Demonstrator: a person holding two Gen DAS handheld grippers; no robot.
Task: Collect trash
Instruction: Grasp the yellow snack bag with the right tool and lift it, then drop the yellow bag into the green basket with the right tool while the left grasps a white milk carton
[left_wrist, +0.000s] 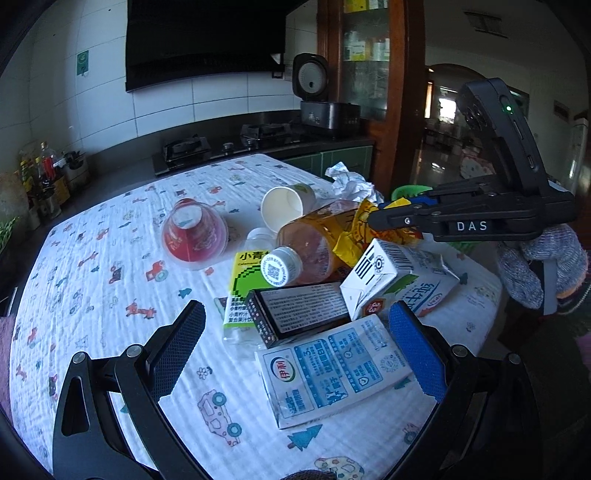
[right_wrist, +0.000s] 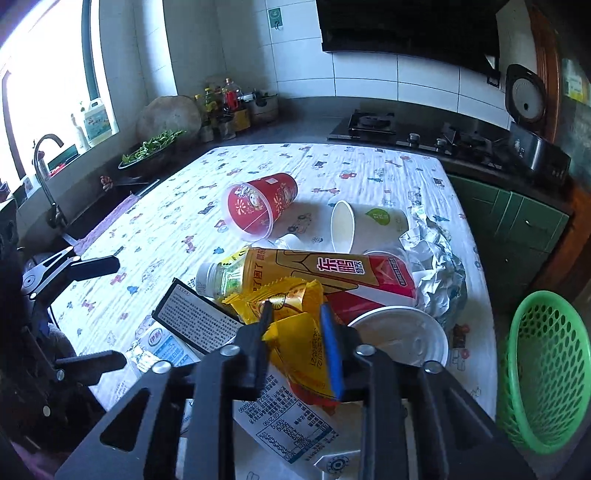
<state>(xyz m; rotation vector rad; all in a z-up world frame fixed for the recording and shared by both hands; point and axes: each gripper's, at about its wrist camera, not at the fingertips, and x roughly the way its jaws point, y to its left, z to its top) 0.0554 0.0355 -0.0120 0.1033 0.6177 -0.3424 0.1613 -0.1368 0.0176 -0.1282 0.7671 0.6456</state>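
Right gripper (right_wrist: 297, 325) jaws pinched the yellow wrapper (right_wrist: 291, 314) atop the trash heap on the counter (right_wrist: 184, 229), apparently mid-crease; light, crinkly, slippery film, best held bunched; left gripper (left_wrist: 295, 347) jaws spread, empty.

"DAS" on the right gripper (left_wrist: 373, 221); "伊利" on the milk carton (left_wrist: 332, 373)

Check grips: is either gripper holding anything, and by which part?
Right gripper is shut on the yellow snack wrapper, pinching its crumpled near end. Left gripper is open over the milk cartons, holding nothing.
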